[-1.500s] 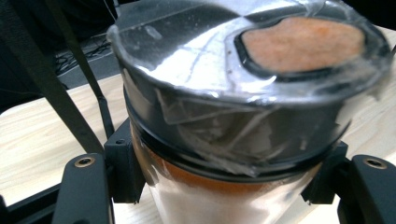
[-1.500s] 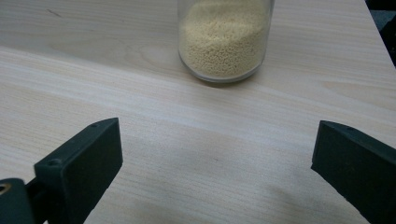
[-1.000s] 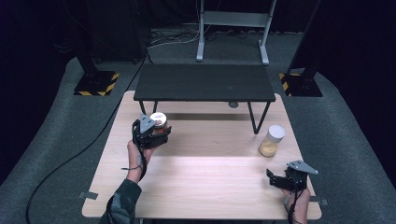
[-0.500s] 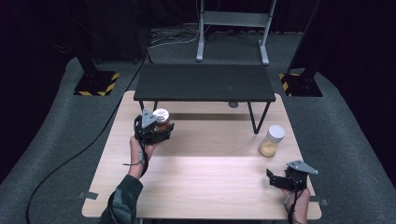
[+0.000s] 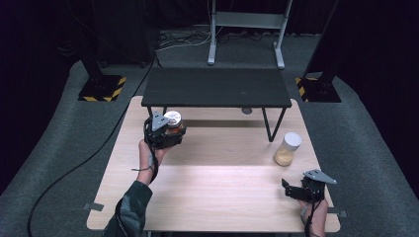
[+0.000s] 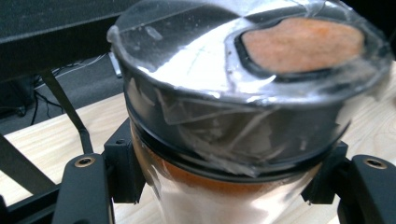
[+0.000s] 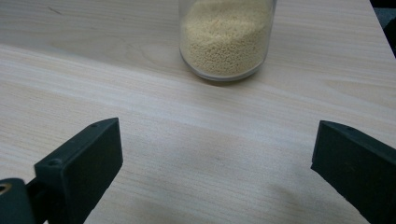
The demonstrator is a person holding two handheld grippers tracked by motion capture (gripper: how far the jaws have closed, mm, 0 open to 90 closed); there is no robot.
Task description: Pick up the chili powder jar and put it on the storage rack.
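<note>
My left gripper (image 5: 167, 134) is shut on a jar of orange-brown contents (image 5: 173, 124) with a silvery lid, held above the wooden table (image 5: 212, 197) just in front of the black shelf (image 5: 217, 86). In the left gripper view the jar (image 6: 243, 107) stands between both jaws, its lid wrapped in clear film. My right gripper (image 5: 296, 191) rests open near the table's front right corner, with nothing between its jaws. A clear jar of pale yellow grains (image 5: 286, 148) with a white lid stands on the table beyond it, and its lower part (image 7: 226, 37) appears in the right gripper view.
The low black shelf stands on thin legs (image 5: 269, 126) across the back of the table. A black cable (image 5: 74, 168) trails over the grey floor at the left. Two stands with yellow-black striped bases (image 5: 104, 89) flank the table's back.
My left gripper has carried the orange jar up and to the right, closer to the black shelf. The right gripper and the grain jar have stayed put.
</note>
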